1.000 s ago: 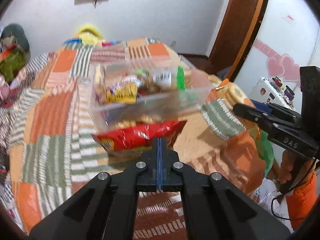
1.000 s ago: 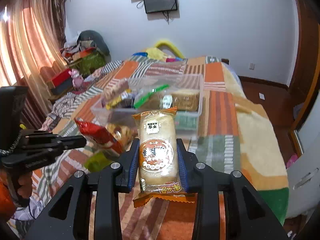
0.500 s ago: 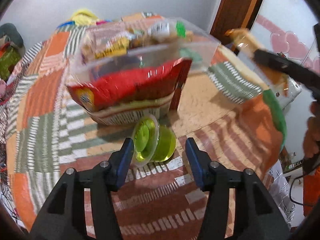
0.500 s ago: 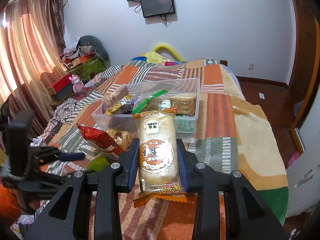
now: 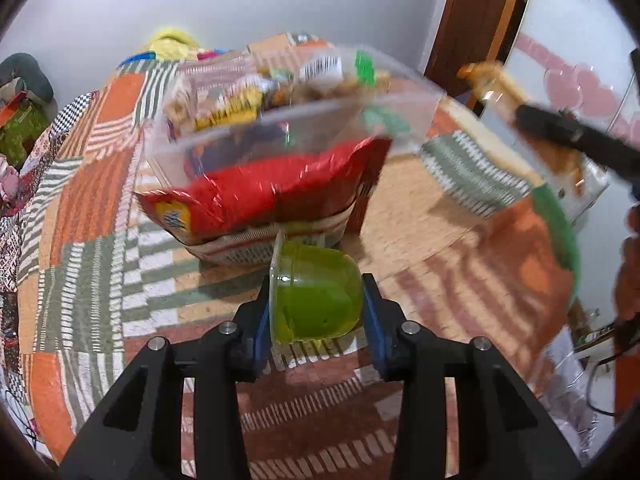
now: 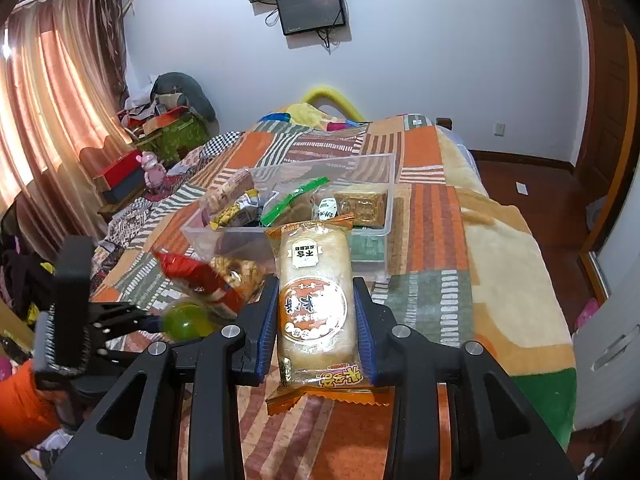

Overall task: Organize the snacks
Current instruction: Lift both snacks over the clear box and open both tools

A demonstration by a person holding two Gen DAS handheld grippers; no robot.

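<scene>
Left wrist view: your left tool (image 5: pixel 316 300) just clamped the jelly cup (image 5: pixel 314 292); bin (image 5: pixel 400 108) sat at 12 o'clock; right tool (image 6: pixel 316 312) gripped the cake pack (image 6: pixel 316 304).

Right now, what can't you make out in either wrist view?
- Left wrist view: clear bin contents and the right claw's pastry packet are motion-blurred; labels unreadable.
- Left wrist view: green jelly cup sits between the left claw pads; its underside and contact with the blanket are hidden.
- Right wrist view: red snack bag blurred, partly behind the left claw.
- Right wrist view: bin's lower layer is hidden under the top packets.
</scene>
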